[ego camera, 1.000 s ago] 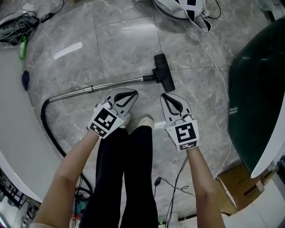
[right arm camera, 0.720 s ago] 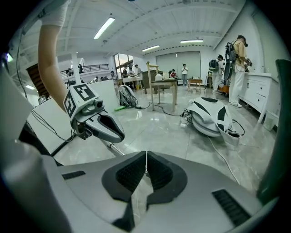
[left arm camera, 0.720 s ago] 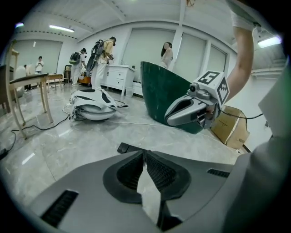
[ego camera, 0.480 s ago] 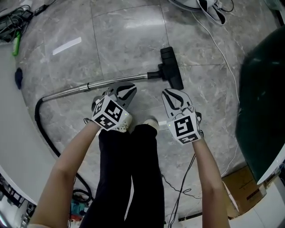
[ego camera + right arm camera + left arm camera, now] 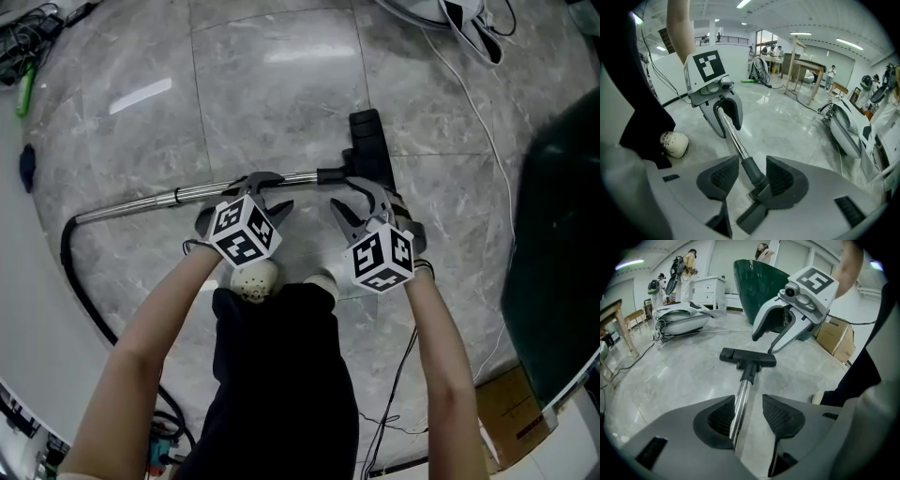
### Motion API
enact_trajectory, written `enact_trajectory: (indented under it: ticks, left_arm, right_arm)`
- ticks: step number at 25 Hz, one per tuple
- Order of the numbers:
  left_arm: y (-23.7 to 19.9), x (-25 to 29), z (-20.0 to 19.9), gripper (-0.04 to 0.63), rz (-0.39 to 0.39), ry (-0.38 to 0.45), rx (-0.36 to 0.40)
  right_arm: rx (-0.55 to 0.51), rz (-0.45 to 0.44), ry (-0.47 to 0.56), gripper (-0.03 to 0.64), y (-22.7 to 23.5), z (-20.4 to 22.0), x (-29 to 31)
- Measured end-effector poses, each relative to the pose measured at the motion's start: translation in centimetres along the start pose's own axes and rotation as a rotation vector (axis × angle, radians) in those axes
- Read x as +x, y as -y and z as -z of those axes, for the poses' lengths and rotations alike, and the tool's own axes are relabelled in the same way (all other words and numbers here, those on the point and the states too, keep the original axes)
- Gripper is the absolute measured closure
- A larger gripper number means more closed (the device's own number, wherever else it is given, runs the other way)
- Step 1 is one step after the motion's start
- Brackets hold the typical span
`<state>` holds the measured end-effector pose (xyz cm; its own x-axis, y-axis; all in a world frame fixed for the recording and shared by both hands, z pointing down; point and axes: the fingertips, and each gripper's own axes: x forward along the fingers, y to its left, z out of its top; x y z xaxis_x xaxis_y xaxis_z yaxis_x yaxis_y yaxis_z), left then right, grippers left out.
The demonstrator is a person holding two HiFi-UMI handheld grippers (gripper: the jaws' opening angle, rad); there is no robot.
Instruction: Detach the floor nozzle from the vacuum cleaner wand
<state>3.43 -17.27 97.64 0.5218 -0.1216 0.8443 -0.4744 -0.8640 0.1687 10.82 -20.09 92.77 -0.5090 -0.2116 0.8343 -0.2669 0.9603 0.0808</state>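
Steep downward head view onto grey marbled floor tiles (image 5: 262,94). Lying across them, a long shiny chrome metal vacuum cleaner wand (image 5: 187,194), running from nine o'clock towards one o'clock and ending in a flat black plastic floor nozzle (image 5: 370,141) at about one o'clock of the frame centre. Trailing off the wand's other end at nine o'clock, a black flexible hose (image 5: 67,258), curving down towards seven o'clock. Both hand-held grippers poised low over the wand, side by side near the frame centre. Left gripper (image 5: 281,190): jaws opening, parted astride the bare chrome tube, the tube running close along one pad, no clamping visible in the left gripper view. Right gripper (image 5: 345,195): jaws opening too, parted around the black plastic collar (image 5: 751,169) at the joint of tube and nozzle neck, pads clear of it on both sides. Nothing grasped yet by either. Just at six o'clock of the left gripper, a cream-coloured shoe (image 5: 253,278). Judging by looks: rigid, fairly light, and slick on the polished metal, so liable to slide or spin under the pads; matt black collar likely to give better purchase. Sensible holds: left on the tube just behind the joint to brace it, right on the collar or nozzle neck, then a straight pull apart along the tube's line, perhaps with a slight twist. Joint probably a tight friction fit; any release catch not visible.
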Motion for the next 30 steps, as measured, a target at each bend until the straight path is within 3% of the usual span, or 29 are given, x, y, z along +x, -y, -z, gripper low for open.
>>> enact_trajectory:
  ticks: [3,9,13,16,21,25,30]
  left_arm:
    - [-0.7,2.0,1.1,0.397,-0.021,-0.066,0.055]
    - [-1.2,5.1,3.6,0.390,0.003,-0.210,0.117]
    - [-2.0,6.2,4.4,0.391,-0.022,-0.239,0.126]
    - [-2.2,6.7,4.4,0.401,-0.032,-0.248,0.146]
    - [-2.3,6.0,4.2,0.436,-0.041,-0.270,0.243]
    - [-1.5,5.5,3.9,0.436,-0.015,-0.253,0.227]
    - [-2.1,4.9,3.6,0.437,-0.013,-0.252,0.225]
  right_arm:
    - [-0.105,-0.030,-0.051,0.430,-0.1,1.3,2.3]
    - [-0.281,-0.123,-0.189,0.424,-0.8,4.2,6.3]
    - [-0.428,-0.105,-0.250,0.424,-0.9,5.4,8.2]
    - [-0.454,-0.076,-0.304,0.425,-0.4,6.6,9.5]
    - [-0.512,-0.071,-0.346,0.428,-0.1,6.6,9.4]
    - [-0.510,-0.080,-0.309,0.430,-0.1,7.1,8.3]
    - [-0.520,-0.025,-0.320,0.440,1.6,7.7,7.1]
